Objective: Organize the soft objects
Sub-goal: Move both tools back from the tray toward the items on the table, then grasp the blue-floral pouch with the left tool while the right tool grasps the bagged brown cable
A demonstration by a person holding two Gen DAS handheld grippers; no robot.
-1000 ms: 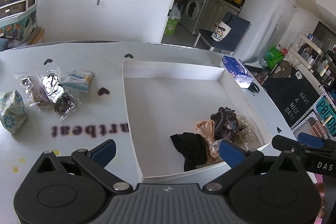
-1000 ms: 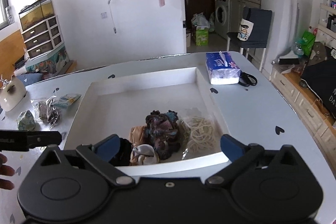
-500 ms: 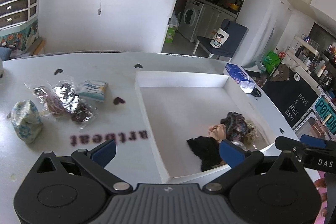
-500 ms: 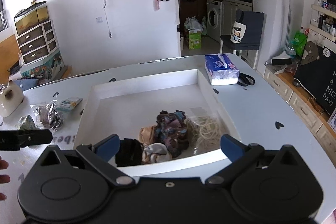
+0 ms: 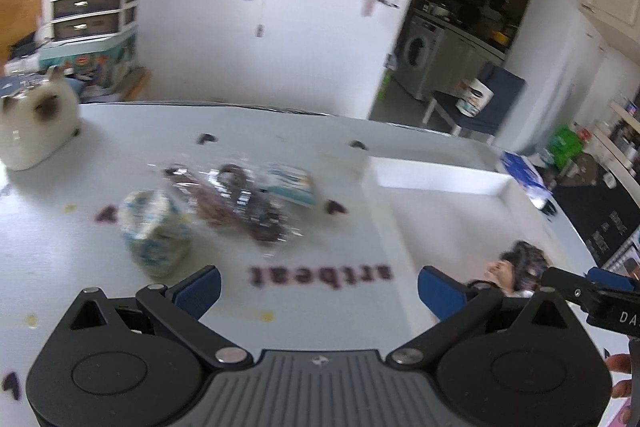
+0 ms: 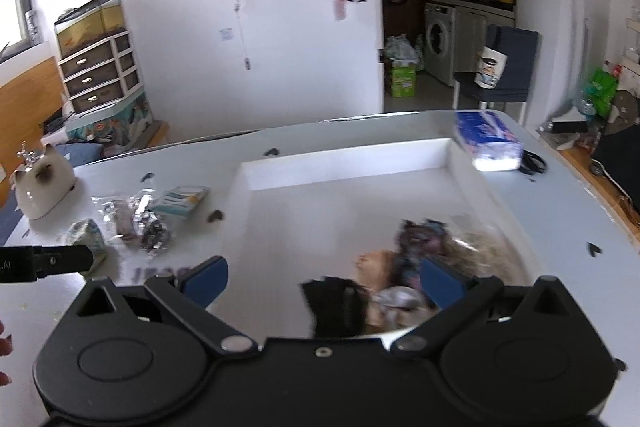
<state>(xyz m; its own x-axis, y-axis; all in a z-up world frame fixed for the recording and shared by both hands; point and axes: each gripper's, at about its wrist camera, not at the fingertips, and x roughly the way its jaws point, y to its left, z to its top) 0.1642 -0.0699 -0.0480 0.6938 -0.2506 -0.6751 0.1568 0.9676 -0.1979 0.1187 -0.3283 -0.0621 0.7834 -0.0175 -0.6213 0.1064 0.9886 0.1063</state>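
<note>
The left gripper (image 5: 318, 285) is held above the white table (image 5: 60, 267) with its blue-padded jaws spread wide and nothing between them. From it, at 11 o'clock, lies a floral fabric pouch (image 5: 154, 231); at 12 o'clock sit crinkled clear bags of hair ties (image 5: 236, 203), touching a small light-blue packet (image 5: 290, 183) at about 1 o'clock. The view is motion-blurred, so finer detail of these bags cannot be told. A cat-shaped ceramic figure (image 5: 34, 125) stands far off at 10 o'clock. Printed letters "artbeat" (image 5: 320, 275) read upside down just ahead of the jaws.

The right gripper (image 6: 322, 281) is likewise wide open and empty, over the near edge of a shallow white tray (image 6: 344, 157). Inside the tray, near its front wall at 1 o'clock, soft things are bunched together: a black cloth piece (image 6: 340, 307), a peach satin scrunchie (image 6: 374, 263), a dark patterned scrunchie (image 6: 420, 239) and a clear bag of pale elastic bands (image 6: 484, 255). A blue tissue pack (image 6: 488, 143) rests on the table beyond the tray's far right corner at 2 o'clock.
</note>
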